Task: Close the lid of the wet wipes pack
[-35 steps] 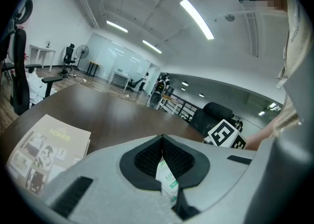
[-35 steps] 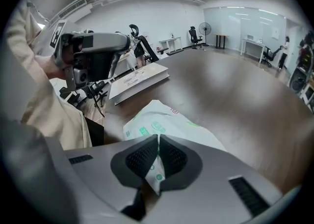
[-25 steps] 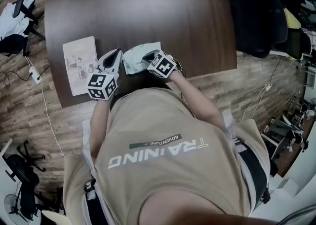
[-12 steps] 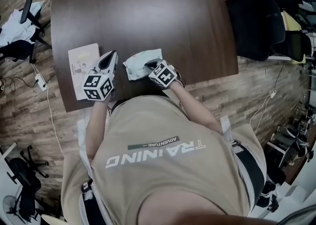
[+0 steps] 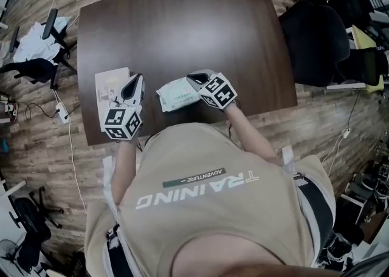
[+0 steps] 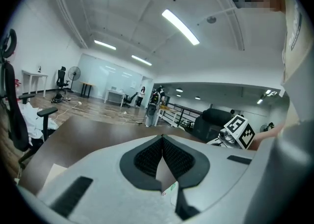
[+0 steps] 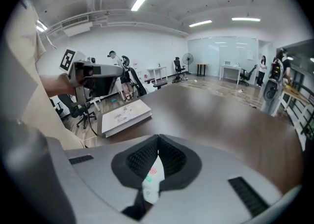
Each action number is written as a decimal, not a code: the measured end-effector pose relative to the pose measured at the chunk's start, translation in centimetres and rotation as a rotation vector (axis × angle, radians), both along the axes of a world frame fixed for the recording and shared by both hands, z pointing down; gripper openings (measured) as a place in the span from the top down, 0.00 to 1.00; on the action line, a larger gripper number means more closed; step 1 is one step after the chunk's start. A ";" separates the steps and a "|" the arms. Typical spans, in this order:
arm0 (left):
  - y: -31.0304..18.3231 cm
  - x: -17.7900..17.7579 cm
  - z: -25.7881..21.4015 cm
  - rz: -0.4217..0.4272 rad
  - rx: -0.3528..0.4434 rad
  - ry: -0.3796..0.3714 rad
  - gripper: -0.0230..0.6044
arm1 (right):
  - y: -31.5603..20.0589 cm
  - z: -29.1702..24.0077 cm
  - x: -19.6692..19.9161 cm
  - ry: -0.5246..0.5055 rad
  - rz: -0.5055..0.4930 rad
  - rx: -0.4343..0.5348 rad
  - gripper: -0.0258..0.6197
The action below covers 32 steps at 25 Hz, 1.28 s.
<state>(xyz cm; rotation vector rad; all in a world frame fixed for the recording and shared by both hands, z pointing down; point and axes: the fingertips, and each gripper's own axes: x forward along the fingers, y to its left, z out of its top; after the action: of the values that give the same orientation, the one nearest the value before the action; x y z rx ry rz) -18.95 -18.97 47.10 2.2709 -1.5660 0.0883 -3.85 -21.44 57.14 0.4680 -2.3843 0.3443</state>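
Head view: the pack [image 5: 176,95] lies on the table [image 5: 182,27] near the front edge. The right gripper [image 5: 196,79] is at its right end, and the left gripper [image 5: 135,84] is just beside it, over a booklet [image 5: 108,84]. The lid is too small to read.

Left gripper view: jaws together, gripping nothing.

Right gripper view: jaws pinched on the pack's white edge.

Closure looks unconfirmed, so pressing the lid down may remain.

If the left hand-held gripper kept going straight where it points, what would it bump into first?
Probably nothing near. The left hand-held gripper points across the table, with the book to its left and the wet wipes pack to its right. The way looks free to the far edge.
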 end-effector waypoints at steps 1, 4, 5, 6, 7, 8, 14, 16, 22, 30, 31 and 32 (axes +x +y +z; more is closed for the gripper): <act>-0.5 0.1 -0.8 -0.001 0.020 0.000 0.96 | -0.8 -1.2 -0.2 -0.014 -0.009 0.028 0.94; -1.7 0.3 -3.5 0.010 0.082 -0.020 0.96 | -2.4 -4.5 -0.5 -0.051 -0.028 0.101 0.94; -1.8 0.5 -4.3 0.014 0.097 -0.028 0.96 | -2.5 -5.4 -0.5 -0.064 -0.031 0.115 0.94; -1.9 0.7 -5.1 0.017 0.110 -0.034 0.96 | -2.6 -6.4 -0.4 -0.081 -0.029 0.130 0.94; -1.9 0.9 -5.8 0.019 0.122 -0.039 0.96 | -2.9 -7.4 -0.4 -0.100 -0.022 0.147 0.94; -2.0 1.0 -6.5 0.019 0.134 -0.043 0.96 | -3.1 -8.5 -0.4 -0.122 -0.014 0.165 0.94; -1.7 1.7 -10.1 -0.005 0.213 -0.053 0.96 | -4.4 -13.8 -0.3 -0.251 0.020 0.270 0.94; -1.8 1.7 -11.1 -0.011 0.232 -0.061 0.96 | -4.9 -15.5 -0.2 -0.282 0.036 0.311 0.94; -2.5 0.9 -14.8 -0.029 0.319 -0.103 0.96 | -5.3 -19.9 -0.4 -0.402 0.064 0.372 0.94; -3.0 -0.3 -16.5 -0.120 0.356 -0.132 0.96 | -5.4 -23.4 -0.7 -0.465 0.074 0.474 0.94; -2.9 -0.2 -16.4 -0.117 0.355 -0.144 0.96 | -5.3 -23.4 -0.8 -0.472 0.074 0.479 0.94; -2.9 -0.2 -16.3 -0.113 0.353 -0.151 0.96 | -5.3 -23.5 -0.8 -0.478 0.079 0.482 0.94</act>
<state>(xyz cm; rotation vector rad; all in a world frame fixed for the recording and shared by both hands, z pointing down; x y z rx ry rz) -19.11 -21.86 30.81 2.4802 -1.9145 -0.0528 -4.66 -26.74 33.68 0.7682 -2.9292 -0.1107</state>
